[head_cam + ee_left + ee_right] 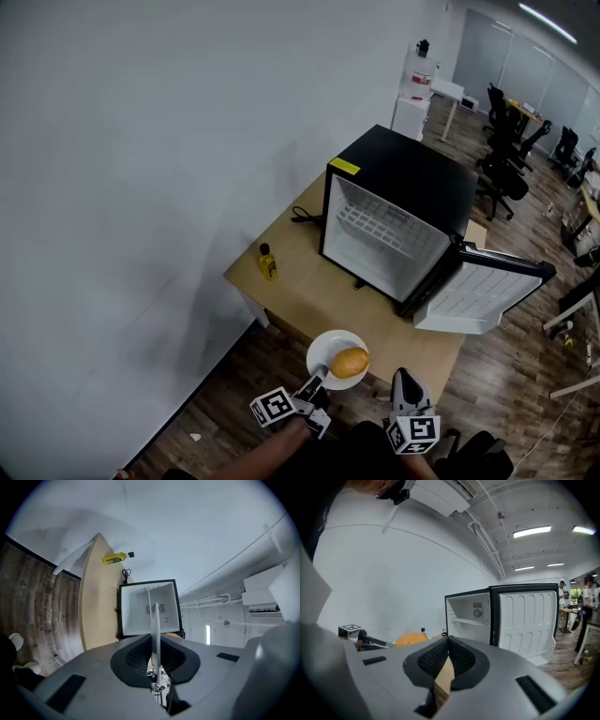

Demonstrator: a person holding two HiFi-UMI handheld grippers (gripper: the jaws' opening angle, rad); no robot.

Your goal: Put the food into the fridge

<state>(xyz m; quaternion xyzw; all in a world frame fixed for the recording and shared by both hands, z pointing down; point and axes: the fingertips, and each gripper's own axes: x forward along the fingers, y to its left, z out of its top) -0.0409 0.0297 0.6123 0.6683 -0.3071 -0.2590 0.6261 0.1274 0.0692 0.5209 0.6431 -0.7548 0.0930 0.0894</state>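
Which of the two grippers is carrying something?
The left gripper, clamped on the rim of the white plate; the right gripper beside it holds nothing.

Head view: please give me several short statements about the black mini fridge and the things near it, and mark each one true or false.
1. The black mini fridge stands on the light wooden table with its door open. True.
2. The small yellow bottle stands inside the fridge. False: it stands on the table, left of the fridge.
3. The left gripper holds the round white plate by its rim. True.
4. The plate is bare. False: an orange-yellow round food lies on it.
5. The right gripper grips the door. False: it is shut on nothing, apart from the door.
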